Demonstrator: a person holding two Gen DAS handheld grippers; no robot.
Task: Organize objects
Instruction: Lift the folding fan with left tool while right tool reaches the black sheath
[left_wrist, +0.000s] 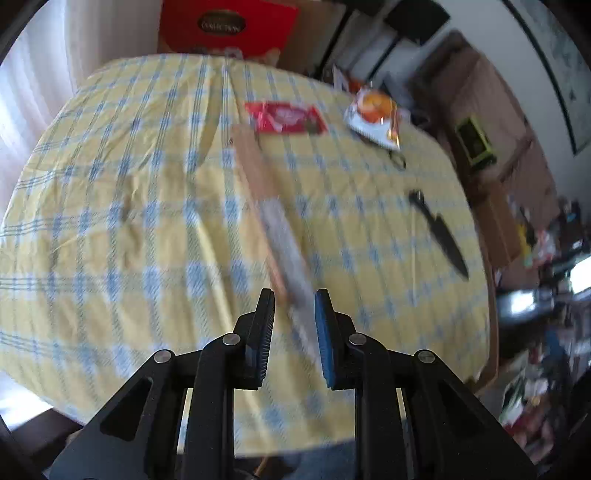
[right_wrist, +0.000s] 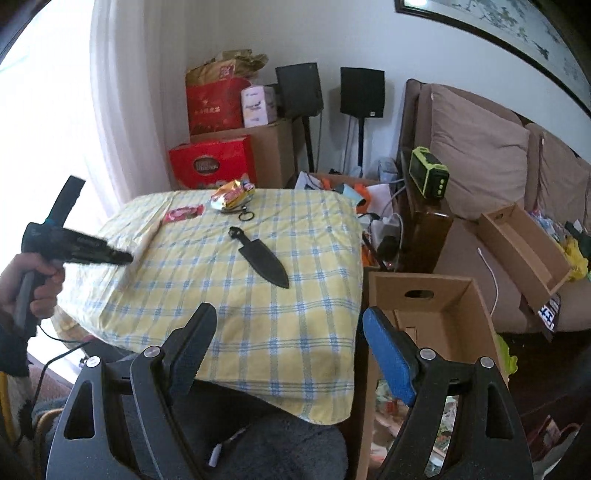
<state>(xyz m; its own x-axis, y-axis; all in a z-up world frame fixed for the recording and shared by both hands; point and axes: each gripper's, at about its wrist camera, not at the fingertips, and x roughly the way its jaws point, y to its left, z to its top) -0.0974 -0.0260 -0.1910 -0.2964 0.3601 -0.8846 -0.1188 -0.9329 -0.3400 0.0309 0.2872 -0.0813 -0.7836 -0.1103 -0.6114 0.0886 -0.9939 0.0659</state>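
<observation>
Left gripper (left_wrist: 294, 308) is pinching a long wood-and-grey flat tool (left_wrist: 275, 225); beyond it, black sheathed knife (left_wrist: 439, 232), red packet (left_wrist: 286, 117) and orange snack bag (left_wrist: 376, 114) are awaiting sorting.

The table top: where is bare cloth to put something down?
Two bare patches on the table: the wide area left of the long wooden strip in the left wrist view, and the near corner between the black knife and the cloth's edge. The far end is crowded: red packet, snack bag, key ring.
</observation>
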